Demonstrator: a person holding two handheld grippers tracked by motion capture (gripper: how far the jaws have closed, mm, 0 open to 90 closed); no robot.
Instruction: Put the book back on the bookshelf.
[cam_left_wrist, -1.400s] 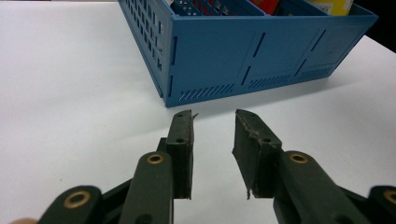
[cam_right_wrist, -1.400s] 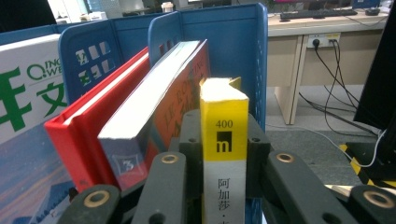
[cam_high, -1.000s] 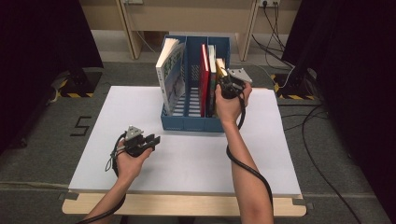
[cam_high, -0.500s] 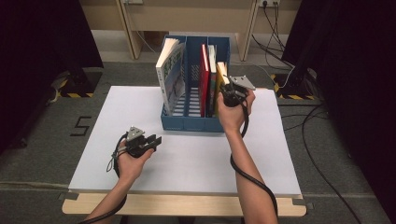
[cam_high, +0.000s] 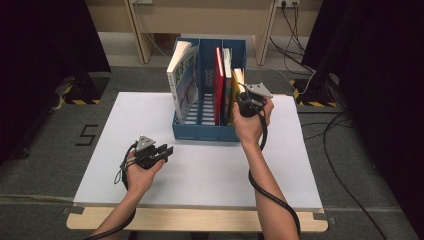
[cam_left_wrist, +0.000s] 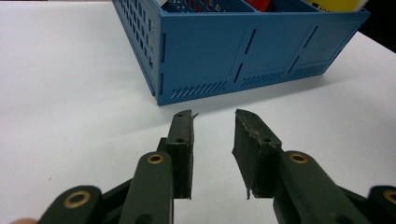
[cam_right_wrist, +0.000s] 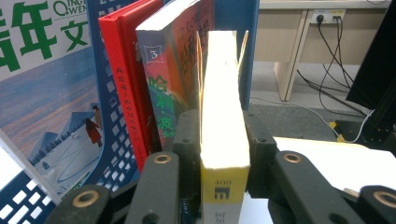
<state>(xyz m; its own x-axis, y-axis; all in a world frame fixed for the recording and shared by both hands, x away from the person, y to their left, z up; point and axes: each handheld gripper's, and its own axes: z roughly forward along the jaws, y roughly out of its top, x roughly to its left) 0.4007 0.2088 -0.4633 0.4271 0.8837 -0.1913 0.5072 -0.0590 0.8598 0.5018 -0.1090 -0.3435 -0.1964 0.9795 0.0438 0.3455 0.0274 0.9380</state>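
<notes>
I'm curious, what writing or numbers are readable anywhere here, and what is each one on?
"QING" over "QWEN": top of the white snow-scene book, beside large green Chinese characters.
"3": small box on the orange book; its big Chinese title is partly hidden.
"400": yellow book between the right tongs; characters below are cut off.
"5": black mark on the floor.
Red book: characters too small to read.

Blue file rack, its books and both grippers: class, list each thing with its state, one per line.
Blue file rack: upright on the white table.
Illustrated book: leaning in the left slot.
Red book: upright in the right slot.
Yellow book: upright, between the right gripper's fingers.
Right gripper: fingers just been opening around the yellow book.
Left gripper: open, nothing between its fingers.
</notes>
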